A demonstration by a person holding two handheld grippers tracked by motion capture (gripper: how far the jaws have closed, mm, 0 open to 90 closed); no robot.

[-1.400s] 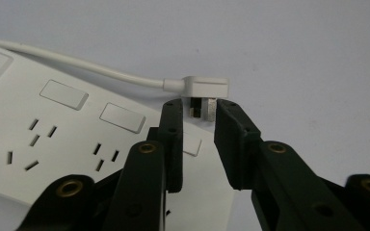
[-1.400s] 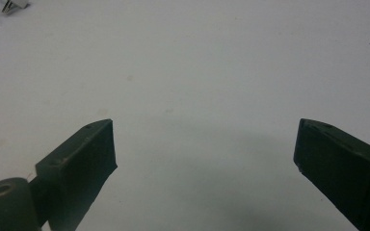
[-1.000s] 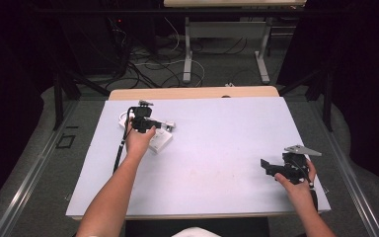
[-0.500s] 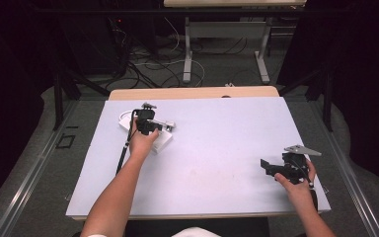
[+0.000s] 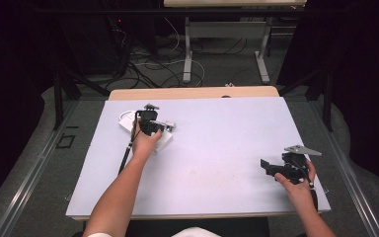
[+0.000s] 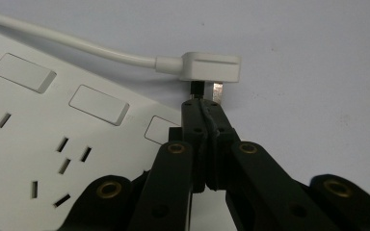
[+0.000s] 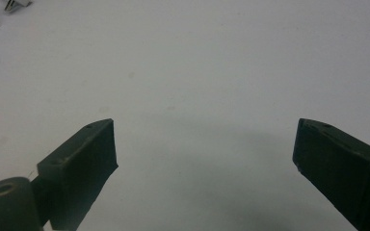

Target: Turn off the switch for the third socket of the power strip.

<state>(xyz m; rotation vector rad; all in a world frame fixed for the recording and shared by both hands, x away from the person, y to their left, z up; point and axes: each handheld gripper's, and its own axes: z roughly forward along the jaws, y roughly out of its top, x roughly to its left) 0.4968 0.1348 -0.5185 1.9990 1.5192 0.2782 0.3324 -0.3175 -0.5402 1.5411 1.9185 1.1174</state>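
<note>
My left claw [image 6: 203,103] had edged slightly right over the strip [image 6: 53,144] since the earlier frame, its jaws clenched on a pin of the plug [image 6: 212,67] just past the strip's edge. My right claw [image 7: 202,159] hung released above bare tabletop [image 5: 217,148].

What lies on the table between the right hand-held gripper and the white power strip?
Nothing: in the high view, the grey table top is bare between the right hand-held gripper and the power strip.

White power strip [image 5: 148,132] on table [image 5: 227,143]
</note>
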